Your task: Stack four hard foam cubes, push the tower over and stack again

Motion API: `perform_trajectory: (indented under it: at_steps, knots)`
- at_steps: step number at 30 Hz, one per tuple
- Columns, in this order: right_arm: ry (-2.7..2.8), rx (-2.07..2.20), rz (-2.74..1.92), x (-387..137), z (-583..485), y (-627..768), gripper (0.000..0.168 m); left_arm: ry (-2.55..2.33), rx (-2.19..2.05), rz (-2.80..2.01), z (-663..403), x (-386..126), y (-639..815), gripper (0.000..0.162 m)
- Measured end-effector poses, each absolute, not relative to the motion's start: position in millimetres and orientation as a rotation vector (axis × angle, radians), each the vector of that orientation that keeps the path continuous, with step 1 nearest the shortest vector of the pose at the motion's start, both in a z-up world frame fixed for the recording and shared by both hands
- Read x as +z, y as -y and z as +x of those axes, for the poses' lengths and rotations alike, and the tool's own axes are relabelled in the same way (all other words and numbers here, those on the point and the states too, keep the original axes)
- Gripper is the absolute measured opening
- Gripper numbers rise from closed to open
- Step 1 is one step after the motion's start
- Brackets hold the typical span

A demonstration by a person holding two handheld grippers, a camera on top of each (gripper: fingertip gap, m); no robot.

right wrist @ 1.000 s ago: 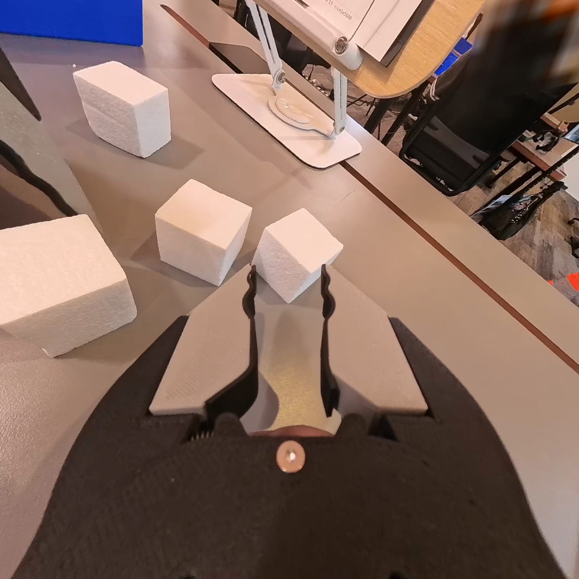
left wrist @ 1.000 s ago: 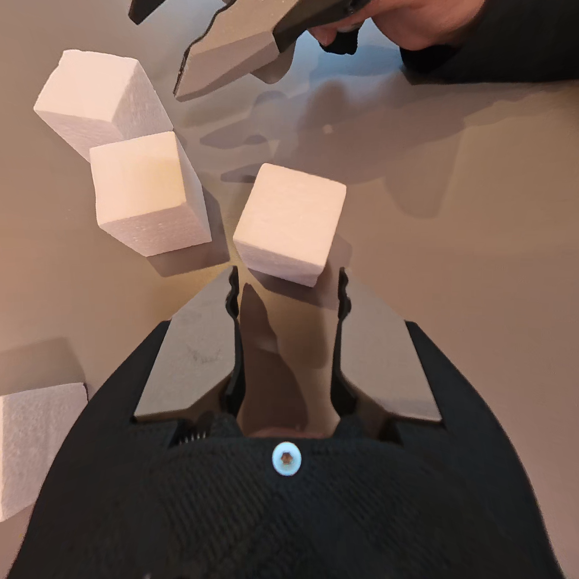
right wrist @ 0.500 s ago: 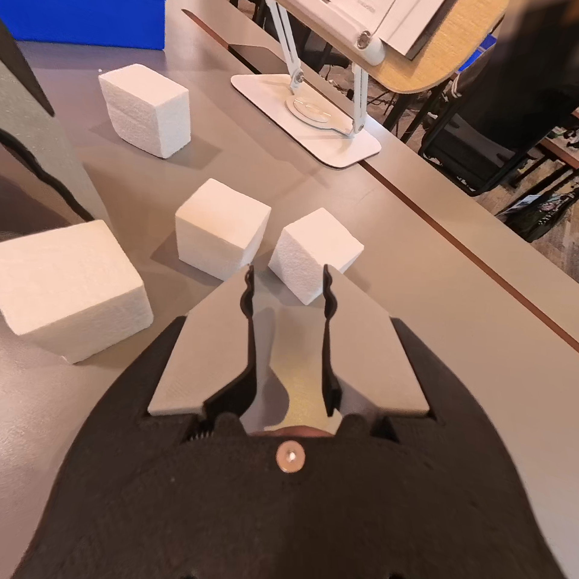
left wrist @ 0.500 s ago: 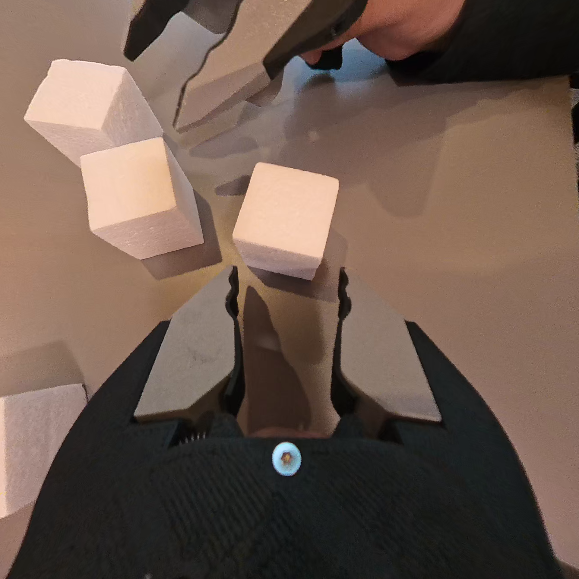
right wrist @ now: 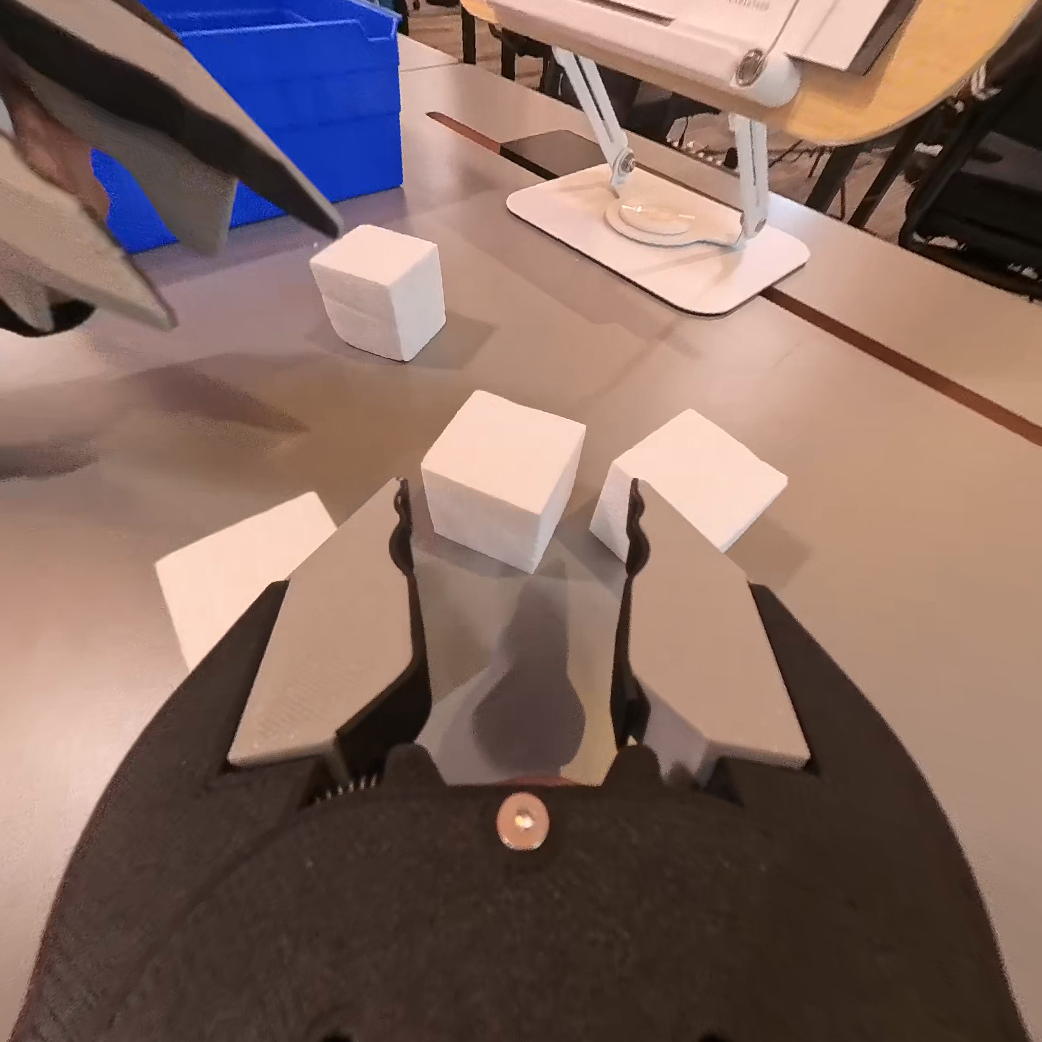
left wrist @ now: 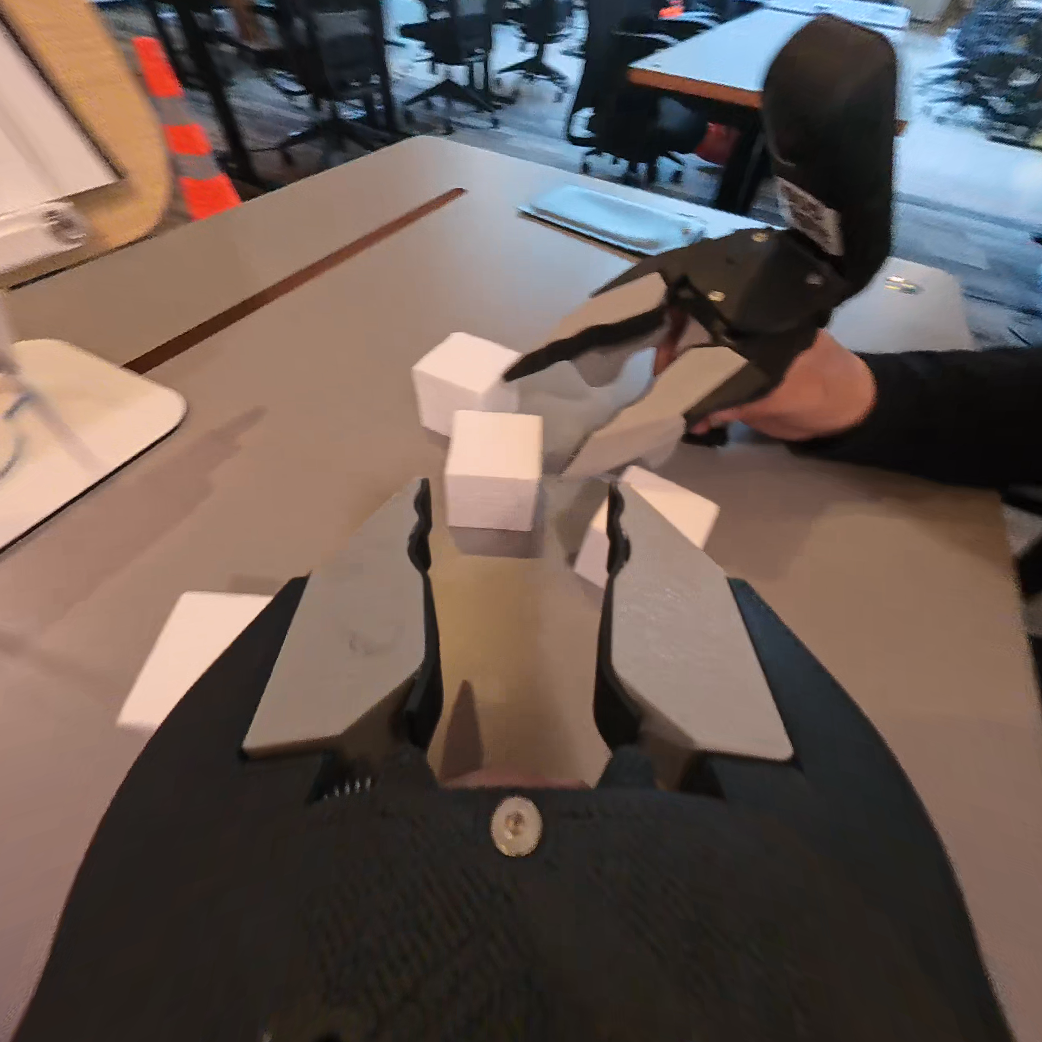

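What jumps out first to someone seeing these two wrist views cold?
Four white foam cubes lie scattered singly on the grey table, none stacked; the middle cube sits just ahead of the open right gripper. The open left gripper points at the same cluster from the other side. Behind, a bright blue bin and a white stand base catch the eye.

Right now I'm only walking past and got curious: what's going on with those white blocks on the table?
A person is working with two hand-held grippers over four white foam cubes scattered on a grey table; none is stacked. The right gripper is open, just short of the middle cube. The left gripper is open too and holds nothing. Another cube sits beside the middle one, one lies farther back, and one is close by.
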State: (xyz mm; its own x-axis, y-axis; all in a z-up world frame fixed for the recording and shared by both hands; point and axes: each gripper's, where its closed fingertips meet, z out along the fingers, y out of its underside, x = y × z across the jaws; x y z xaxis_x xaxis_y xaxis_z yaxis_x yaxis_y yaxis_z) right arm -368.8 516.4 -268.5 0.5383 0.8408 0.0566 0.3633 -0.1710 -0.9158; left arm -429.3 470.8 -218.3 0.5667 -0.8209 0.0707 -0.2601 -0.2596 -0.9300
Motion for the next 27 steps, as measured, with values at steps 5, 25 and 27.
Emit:
perform_trajectory:
  at_steps: [5,25,27]
  knots:
    - [1.024,0.533,-1.813,-278,-379,-526,0.076,-0.75,-0.635,-1.869,-447,-226,-490,0.057]
    - [1.23,0.841,-1.602,-232,-369,-481,0.056,-0.753,-0.582,-1.932,-449,-240,-494,0.054]
    - [1.291,0.875,-1.541,-223,-369,-469,0.056,-0.751,-0.583,-1.938,-449,-241,-495,0.054]
